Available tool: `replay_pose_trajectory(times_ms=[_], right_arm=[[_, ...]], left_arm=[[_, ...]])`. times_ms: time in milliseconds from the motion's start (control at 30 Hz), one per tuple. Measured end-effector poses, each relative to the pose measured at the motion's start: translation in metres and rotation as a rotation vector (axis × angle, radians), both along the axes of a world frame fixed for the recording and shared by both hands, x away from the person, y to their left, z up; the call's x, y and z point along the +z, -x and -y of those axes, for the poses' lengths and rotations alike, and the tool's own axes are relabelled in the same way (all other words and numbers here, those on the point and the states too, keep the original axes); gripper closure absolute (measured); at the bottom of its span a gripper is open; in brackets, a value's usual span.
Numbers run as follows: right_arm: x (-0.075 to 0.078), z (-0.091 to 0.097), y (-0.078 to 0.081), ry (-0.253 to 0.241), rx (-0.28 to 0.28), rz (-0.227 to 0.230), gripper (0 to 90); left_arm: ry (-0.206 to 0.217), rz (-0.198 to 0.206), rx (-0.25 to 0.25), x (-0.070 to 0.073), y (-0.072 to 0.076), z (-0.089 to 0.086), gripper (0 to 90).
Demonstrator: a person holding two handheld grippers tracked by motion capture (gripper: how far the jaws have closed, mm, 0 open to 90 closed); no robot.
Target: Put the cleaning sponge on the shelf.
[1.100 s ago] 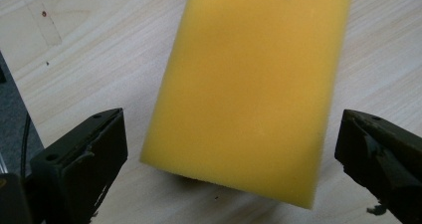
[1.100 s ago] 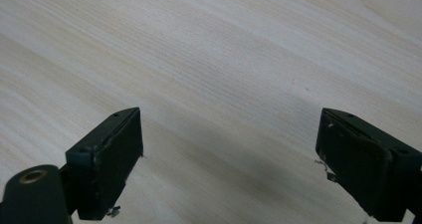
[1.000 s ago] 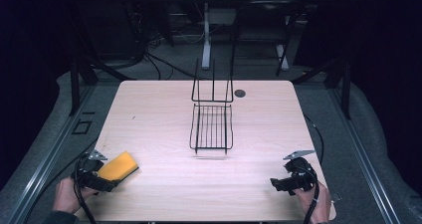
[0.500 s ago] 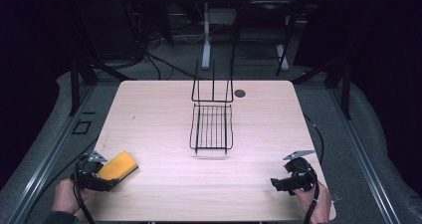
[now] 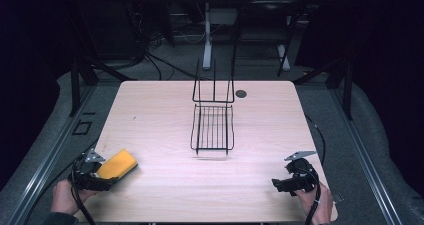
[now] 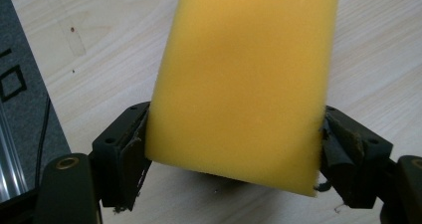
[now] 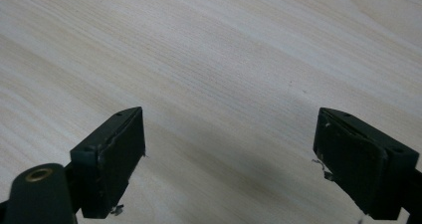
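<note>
Sponge [image 6: 239, 79], yellow, sits clamped between the left gripper [image 5: 95, 177] jaws at the table's [image 5: 160, 115] near-left corner. Right gripper [image 5: 292, 181] jaws spread wide over bare wood, holding nothing. Wire rack [image 5: 213, 127] mid-table is unloaded; pickup looks done, any placement still ahead.

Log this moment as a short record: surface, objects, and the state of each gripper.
surface: light wooden table
object 1: yellow sponge, near the table's front left corner
object 2: black wire rack, at the table's middle, nothing in it
left gripper: jaws closed on the yellow sponge, one on each side
right gripper: jaws wide apart, holding nothing, over bare wood near the front right corner
</note>
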State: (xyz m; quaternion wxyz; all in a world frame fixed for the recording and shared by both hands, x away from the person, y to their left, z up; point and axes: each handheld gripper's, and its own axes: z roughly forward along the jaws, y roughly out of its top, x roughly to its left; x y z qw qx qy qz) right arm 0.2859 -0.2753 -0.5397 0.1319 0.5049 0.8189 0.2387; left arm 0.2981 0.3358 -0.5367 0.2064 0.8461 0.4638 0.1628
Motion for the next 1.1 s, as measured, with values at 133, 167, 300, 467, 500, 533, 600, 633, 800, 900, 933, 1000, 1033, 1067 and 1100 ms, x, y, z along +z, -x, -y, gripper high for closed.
replay_pose_trajectory(times_ms=[133, 167, 300, 467, 500, 533, 600, 633, 800, 900, 933, 1000, 1033, 1067, 1100], right_arm=[[0.000, 0.000, 0.000, -0.002, -0.001, 0.003, 12.5], [0.000, 0.000, 0.000, -0.002, -0.001, 0.004, 12.6], [0.000, 0.000, 0.000, -0.003, -0.001, 0.003, 12.5], [0.000, 0.000, 0.000, -0.005, -0.004, 0.001, 12.6], [0.000, 0.000, 0.000, -0.006, -0.004, 0.002, 12.6], [0.000, 0.000, 0.000, -0.006, -0.005, 0.001, 12.6], [0.000, 0.000, 0.000, -0.005, -0.004, 0.001, 12.6], [0.000, 0.000, 0.000, -0.005, -0.004, 0.001, 12.6], [0.001, 0.000, 0.001, -0.005, -0.005, 0.002, 12.6], [0.001, 0.000, 0.001, -0.007, -0.005, 0.001, 12.7], [0.001, 0.000, 0.001, -0.007, -0.006, 0.002, 12.7], [0.000, 0.000, 0.000, -0.005, -0.004, 0.003, 12.7], [0.000, 0.000, 0.001, -0.006, -0.006, 0.001, 12.7], [0.000, 0.000, 0.001, -0.006, -0.006, 0.001, 12.7], [0.000, 0.000, 0.000, -0.007, -0.004, 0.005, 12.7]], left_arm=[[0.006, 0.011, -0.014, 0.007, 0.002, 0.005, 23.5], [0.007, 0.022, -0.014, 0.008, 0.003, 0.006, 23.7], [0.006, 0.029, -0.021, 0.013, 0.004, 0.012, 24.1], [0.013, 0.043, -0.028, 0.018, 0.005, 0.017, 24.3], [0.016, 0.045, -0.035, 0.019, 0.006, 0.018, 24.4], [0.016, 0.047, -0.035, 0.019, 0.006, 0.018, 24.4], [0.019, 0.052, -0.046, 0.022, 0.006, 0.021, 24.5], [0.019, 0.059, -0.047, 0.023, 0.006, 0.022, 24.5], [0.032, 0.067, -0.064, 0.027, 0.006, 0.027, 24.6], [0.031, 0.074, -0.074, 0.029, 0.006, 0.032, 24.7], [0.028, 0.072, -0.075, 0.030, 0.006, 0.032, 24.8], [0.031, 0.074, -0.083, 0.031, 0.006, 0.034, 24.9], [0.031, 0.076, -0.086, 0.032, 0.006, 0.036, 24.9], [0.031, 0.076, -0.086, 0.032, 0.006, 0.036, 24.9], [0.032, 0.080, -0.091, 0.033, 0.005, 0.037, 24.9]])
